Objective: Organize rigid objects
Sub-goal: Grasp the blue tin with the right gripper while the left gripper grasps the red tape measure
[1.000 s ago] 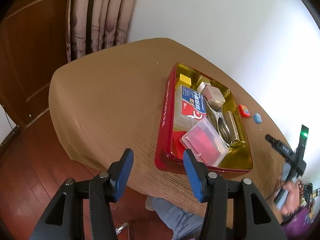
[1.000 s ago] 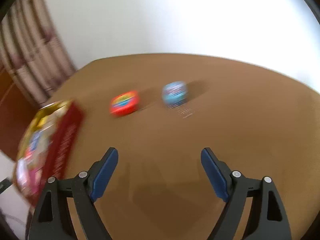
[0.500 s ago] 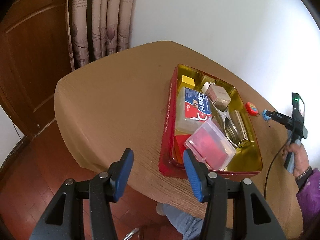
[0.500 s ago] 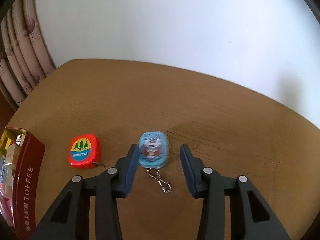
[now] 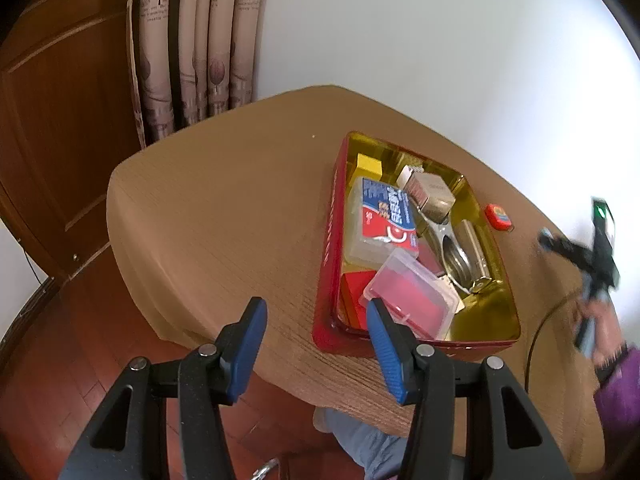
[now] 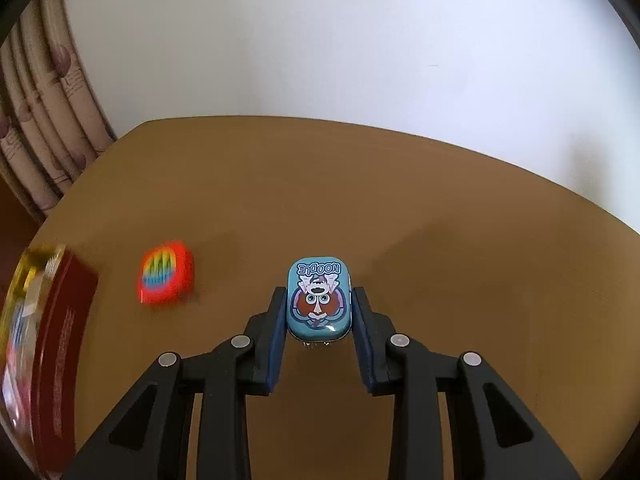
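A small blue tin (image 6: 319, 298) with a cartoon lid sits between the fingers of my right gripper (image 6: 319, 294). The jaws are closing and both pads touch its sides. To its left on the brown tablecloth lies a red tape measure (image 6: 166, 278), blurred here and also seen as the tape measure (image 5: 498, 215) beside the tin box. The red toffee tin box (image 5: 326, 248) holds a clear case with red contents (image 5: 408, 300), a blue and red plastic box (image 5: 384, 220), a yellow block (image 5: 368, 164) and metal pieces. My left gripper (image 5: 315, 305) hangs open over the table's near edge, holding nothing.
The toffee tin box (image 6: 60, 340) shows at the far left of the right wrist view. A white wall stands close behind the table. A curtain (image 5: 192, 48) and a wooden door (image 5: 60, 120) are at the left. A person's leg (image 5: 360, 436) is under the table edge.
My right gripper came forward from wide open over bare cloth, straddled the blue tin and narrowed onto its sides. The left gripper stayed open in nearly the same place.
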